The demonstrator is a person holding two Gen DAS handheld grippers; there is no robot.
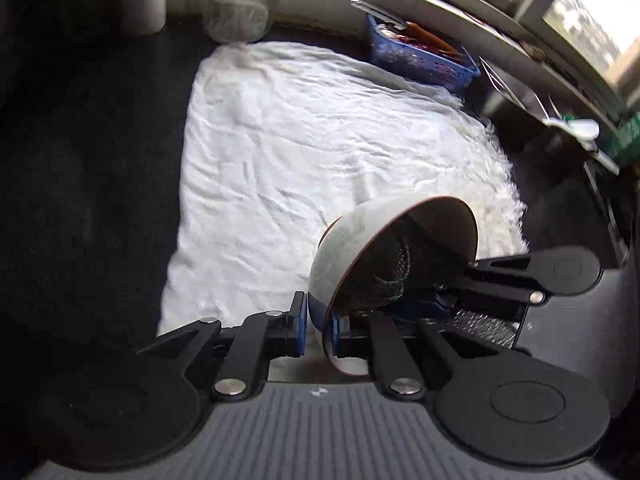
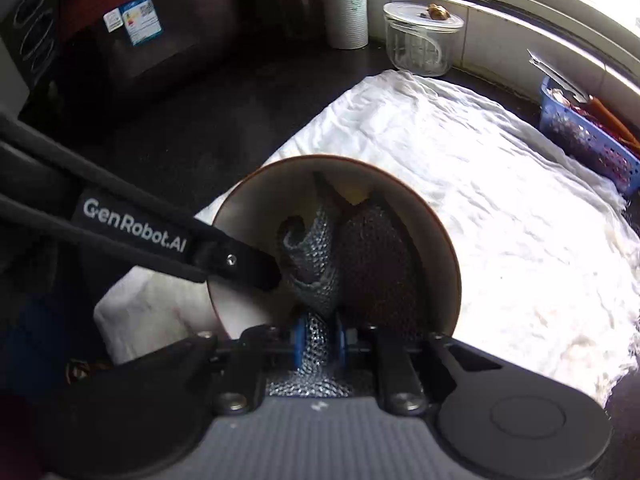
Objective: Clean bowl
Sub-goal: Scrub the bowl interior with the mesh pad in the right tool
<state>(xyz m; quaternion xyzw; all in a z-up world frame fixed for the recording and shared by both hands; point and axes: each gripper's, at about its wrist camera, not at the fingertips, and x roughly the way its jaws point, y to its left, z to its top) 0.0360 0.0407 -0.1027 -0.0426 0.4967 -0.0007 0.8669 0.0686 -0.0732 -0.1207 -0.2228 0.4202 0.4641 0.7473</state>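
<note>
bowl (image 2: 248, 200): rigid, glazed, breakable, likely slick | left gripper (image 1: 316, 330) clamped on its near rim | right gripper (image 2: 320, 340) pinching limp mesh scrubber (image 2: 316, 256) inside

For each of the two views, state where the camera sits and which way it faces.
Left wrist: sits on the left gripper, looking down along its fingers at the tilted bowl clamped by its rim; the right gripper reaches in from the right.
Right wrist: sits on the right gripper, facing into the bowl's opening, pinching the chainmail scrubber; the left gripper enters from the left.
Shared: bowl, white cloth, lidded clear container, blue basket.
</note>
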